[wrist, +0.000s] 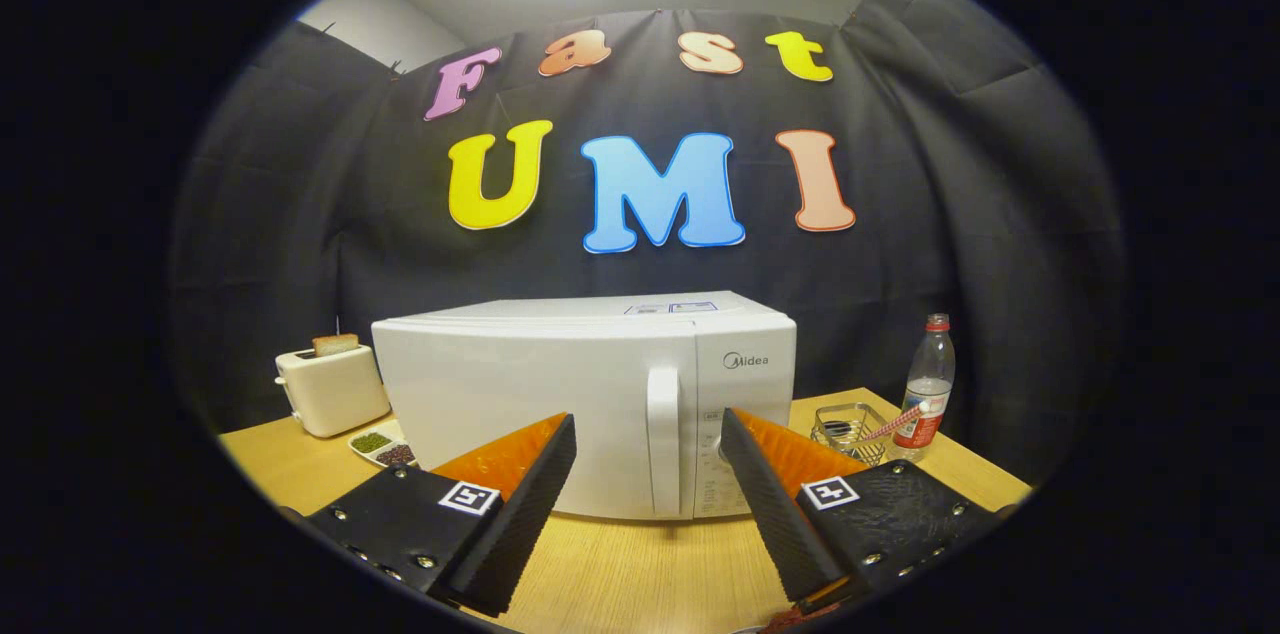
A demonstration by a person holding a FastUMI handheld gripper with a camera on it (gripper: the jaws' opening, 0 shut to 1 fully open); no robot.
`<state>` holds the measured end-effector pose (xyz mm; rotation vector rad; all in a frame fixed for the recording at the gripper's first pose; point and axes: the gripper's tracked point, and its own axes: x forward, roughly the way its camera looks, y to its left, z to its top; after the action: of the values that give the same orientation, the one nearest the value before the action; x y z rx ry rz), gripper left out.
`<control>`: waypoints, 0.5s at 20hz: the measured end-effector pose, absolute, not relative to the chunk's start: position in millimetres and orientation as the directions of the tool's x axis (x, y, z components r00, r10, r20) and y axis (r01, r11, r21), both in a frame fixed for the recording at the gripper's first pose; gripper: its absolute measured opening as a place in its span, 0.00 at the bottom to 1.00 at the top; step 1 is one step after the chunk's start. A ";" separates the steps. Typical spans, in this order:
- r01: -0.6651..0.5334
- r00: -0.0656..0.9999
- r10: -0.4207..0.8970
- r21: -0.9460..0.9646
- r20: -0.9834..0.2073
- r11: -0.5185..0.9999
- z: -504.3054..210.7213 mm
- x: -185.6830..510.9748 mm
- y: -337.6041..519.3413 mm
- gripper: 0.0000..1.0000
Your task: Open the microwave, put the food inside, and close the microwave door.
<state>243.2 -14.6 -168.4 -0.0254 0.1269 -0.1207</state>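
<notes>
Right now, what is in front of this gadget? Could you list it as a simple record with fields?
gripper: open, fingers spread, holding nothing
microwave: white, door shut, just ahead of the fingers
door handle: upright, seen in the gap between the fingers, not touched
toaster: left of the microwave, a slice of bread sticking up from it
small dish: by the toaster, two compartments with dark contents
wire basket: right of the microwave
bottle: upright beside the basket, red cap
table: light wood
task progress: not yet started
</notes>
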 end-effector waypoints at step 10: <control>0.185 0.969 -0.190 -0.050 -0.155 0.982 -216.1 293.7 -36.6 0.88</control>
<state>293.7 -36.6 -216.1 -0.0352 0.1603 -0.1894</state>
